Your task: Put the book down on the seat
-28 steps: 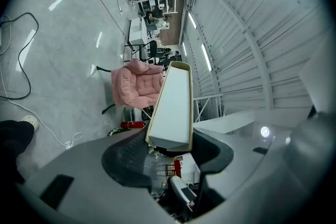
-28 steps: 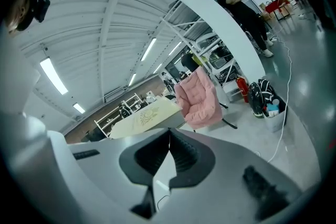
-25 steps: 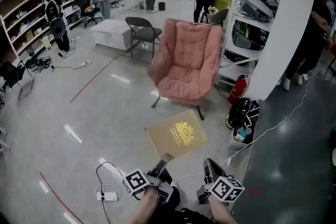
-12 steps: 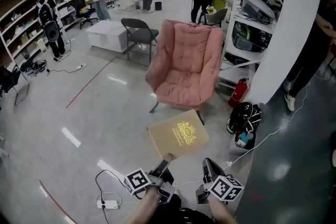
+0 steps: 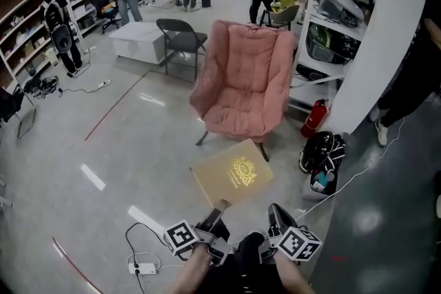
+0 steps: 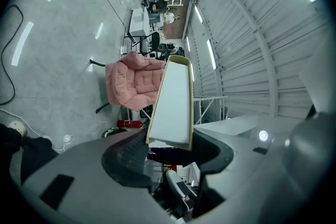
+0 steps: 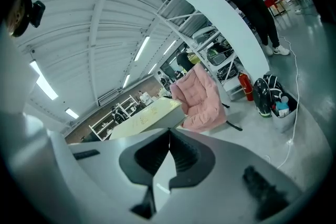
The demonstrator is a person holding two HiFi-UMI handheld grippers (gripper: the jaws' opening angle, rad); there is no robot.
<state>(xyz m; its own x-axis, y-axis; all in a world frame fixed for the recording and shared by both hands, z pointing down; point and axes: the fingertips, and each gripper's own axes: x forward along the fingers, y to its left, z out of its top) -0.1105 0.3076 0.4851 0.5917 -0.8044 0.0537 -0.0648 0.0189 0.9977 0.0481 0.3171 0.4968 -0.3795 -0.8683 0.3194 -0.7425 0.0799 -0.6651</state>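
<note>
Left gripper (image 5: 219, 206) clamps the tan book (image 5: 232, 172) before the pink armchair (image 5: 244, 89), right gripper (image 5: 275, 210) pinched closed, empty.

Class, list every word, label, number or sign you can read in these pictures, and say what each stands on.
No text is readable.
book: gold crest with a line of print beneath, too small to read.
left claw and right claw: marker cubes show only black-and-white squares, no letters.
fire extinguisher: label too small to read.
</note>
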